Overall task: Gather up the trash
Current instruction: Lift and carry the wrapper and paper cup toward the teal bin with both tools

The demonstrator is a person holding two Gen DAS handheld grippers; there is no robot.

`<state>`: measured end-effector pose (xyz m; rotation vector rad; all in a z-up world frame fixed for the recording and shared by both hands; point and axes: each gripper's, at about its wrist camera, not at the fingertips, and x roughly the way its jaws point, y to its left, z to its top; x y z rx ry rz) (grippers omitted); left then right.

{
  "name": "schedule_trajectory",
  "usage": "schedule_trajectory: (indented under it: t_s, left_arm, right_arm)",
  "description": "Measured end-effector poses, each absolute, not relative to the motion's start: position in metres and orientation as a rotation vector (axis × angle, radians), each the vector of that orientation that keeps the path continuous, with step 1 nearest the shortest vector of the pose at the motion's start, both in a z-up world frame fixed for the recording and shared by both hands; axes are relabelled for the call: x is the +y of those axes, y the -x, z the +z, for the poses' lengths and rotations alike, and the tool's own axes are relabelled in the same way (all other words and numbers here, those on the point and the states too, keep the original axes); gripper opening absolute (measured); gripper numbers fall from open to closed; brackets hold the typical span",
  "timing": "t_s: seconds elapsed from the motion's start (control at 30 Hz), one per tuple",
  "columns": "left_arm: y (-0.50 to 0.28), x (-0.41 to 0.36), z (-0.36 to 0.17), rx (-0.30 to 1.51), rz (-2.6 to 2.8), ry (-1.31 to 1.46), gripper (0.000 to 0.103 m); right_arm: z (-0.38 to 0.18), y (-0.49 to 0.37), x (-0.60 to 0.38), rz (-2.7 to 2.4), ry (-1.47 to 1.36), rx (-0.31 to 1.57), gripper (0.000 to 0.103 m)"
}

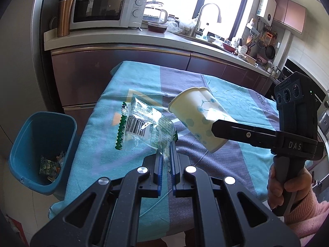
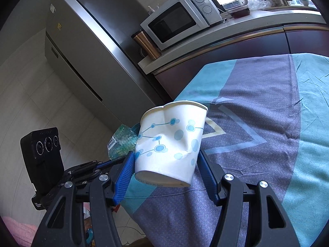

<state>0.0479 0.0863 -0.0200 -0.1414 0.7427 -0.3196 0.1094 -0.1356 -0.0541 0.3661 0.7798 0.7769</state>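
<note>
- Blue trash bin [image 1: 41, 144] stands on the floor beside the table's left edge.
- Right gripper [image 2: 165, 168] squeezes the dented paper cup [image 2: 170, 144] above the tablecloth [image 2: 267, 144]; it may crumple further and slip.
- Left gripper [image 1: 166, 158], fingers pressed together, pinches a clear wrapper [image 1: 144, 127], probably only by its edge, so it might slide free short of the bin.

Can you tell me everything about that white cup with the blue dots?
The paper cup is white, printed with light blue dots joined by thin lines. Its side is dented and its rim bent out of round. It looks empty and is tipped over, open mouth pointing away. The right gripper squeezes it near the bottom between blue fingers, holding it up above the blue and purple tablecloth.
</note>
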Motion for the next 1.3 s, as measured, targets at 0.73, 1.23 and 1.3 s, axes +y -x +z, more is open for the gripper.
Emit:
schedule_trajectory:
  t_s: [0.73, 1.23, 1.3]
  left_arm:
    - [-0.039, 0.116, -0.019, 0.734, -0.261, 0.166, 0.007]
    - [-0.033, 0.141, -0.019, 0.727, -0.203, 0.188, 0.007]
    - [-0.033, 0.144, -0.019, 0.726, -0.195, 0.189, 0.007]
  right_arm:
    - [-0.053, -0.114, -0.108, 0.839, -0.325, 0.794, 0.060]
    - [-0.055, -0.117, -0.081, 0.892, -0.280, 0.816, 0.060]
    - [-0.054, -0.118, -0.077, 0.897, -0.275, 0.818, 0.060]
